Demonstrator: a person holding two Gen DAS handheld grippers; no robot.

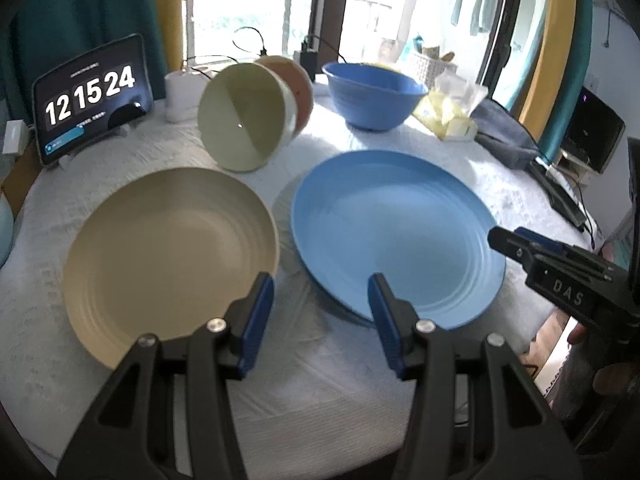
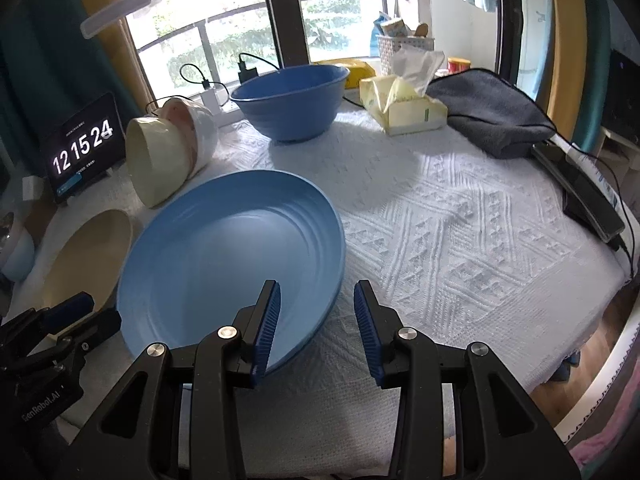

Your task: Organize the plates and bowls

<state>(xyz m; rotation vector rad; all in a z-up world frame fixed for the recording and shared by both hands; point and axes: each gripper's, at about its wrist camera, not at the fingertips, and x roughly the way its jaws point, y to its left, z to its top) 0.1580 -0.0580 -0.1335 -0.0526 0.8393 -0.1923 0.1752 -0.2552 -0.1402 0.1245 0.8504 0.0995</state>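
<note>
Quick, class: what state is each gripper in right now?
Left gripper: open, holding nothing.
Right gripper: open, holding nothing.

Two plates sat side by side near the table's (image 2: 460, 216) front edge: one plate (image 1: 168, 256) left, other plate (image 1: 396, 232) right. Behind them, nested bowls (image 1: 248, 116) lay on their side, big bowl (image 1: 374, 94) upright to their right. Tablet (image 1: 90, 96) stood far left, tissue pack (image 2: 402, 106) and cloth (image 2: 492, 114) right of big bowl.
</note>
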